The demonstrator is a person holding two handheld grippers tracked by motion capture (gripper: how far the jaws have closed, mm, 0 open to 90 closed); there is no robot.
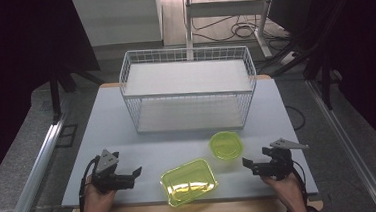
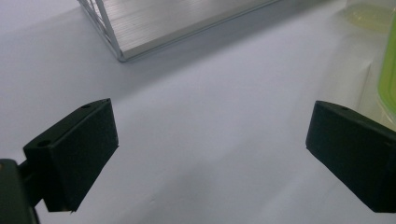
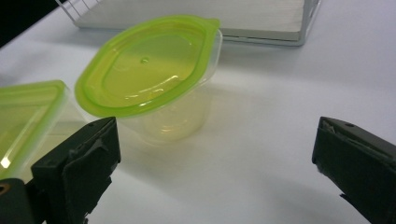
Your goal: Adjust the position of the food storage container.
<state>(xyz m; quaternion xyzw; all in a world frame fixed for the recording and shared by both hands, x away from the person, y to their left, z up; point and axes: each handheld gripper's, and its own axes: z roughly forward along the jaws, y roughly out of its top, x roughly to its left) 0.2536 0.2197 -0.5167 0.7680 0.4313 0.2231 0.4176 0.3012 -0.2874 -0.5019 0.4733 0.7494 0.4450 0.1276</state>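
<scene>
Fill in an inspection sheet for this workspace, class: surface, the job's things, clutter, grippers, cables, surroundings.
Surface: pale table, bare between the items.
Job's things: rectangular container with green lid near the front edge; small round container with green lid beyond it to the right, apart from it; both lidded and upright.
Clutter: nothing seen.
Grippers: left gripper open, holding nothing, left of the rectangular container; right gripper open, holding nothing, right of both containers.
Cables: a black cable trails from the left gripper; loose cables on the floor behind the table.
Surroundings: white wire basket shelf at the back of the table; dark curtains on both sides.
</scene>
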